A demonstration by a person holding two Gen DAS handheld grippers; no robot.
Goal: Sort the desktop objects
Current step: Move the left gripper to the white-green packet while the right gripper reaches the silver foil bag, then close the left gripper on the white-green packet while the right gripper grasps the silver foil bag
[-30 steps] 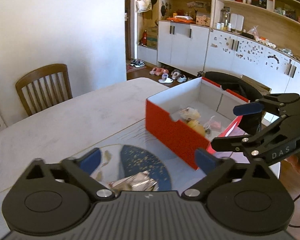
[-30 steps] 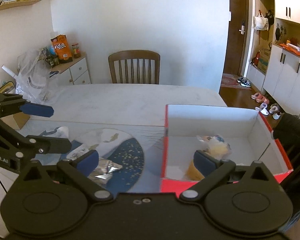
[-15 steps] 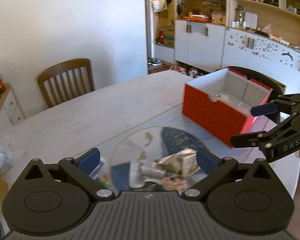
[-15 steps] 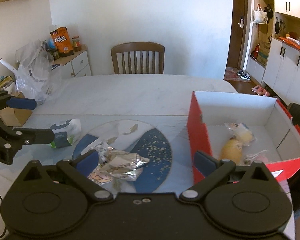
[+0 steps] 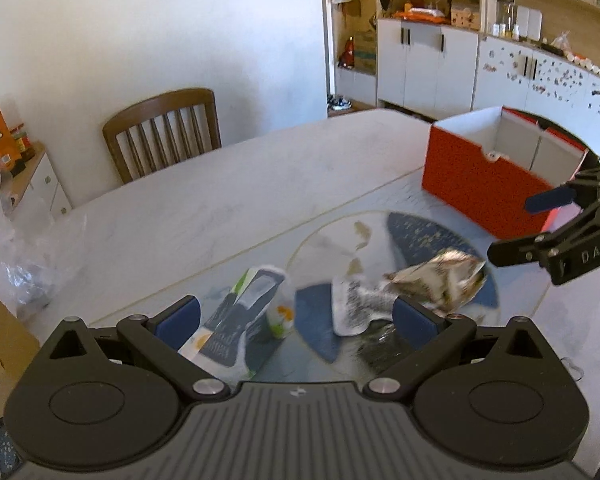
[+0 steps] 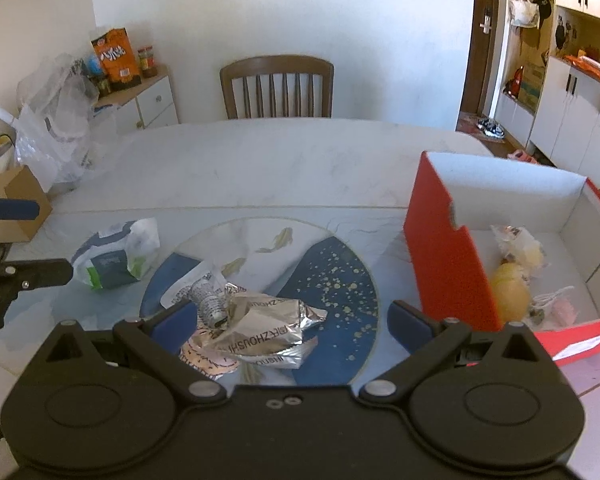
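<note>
Both grippers, left (image 5: 296,316) and right (image 6: 290,322), have swung left off the box (image 6: 440,248), now hovering spread wide over the wrappers (image 6: 260,328).

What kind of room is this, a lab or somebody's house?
Most likely a home dining area: a marble-look dining table with a wooden chair, white cupboards with cluttered shelves, and shoes on the floor by the entrance.
</note>
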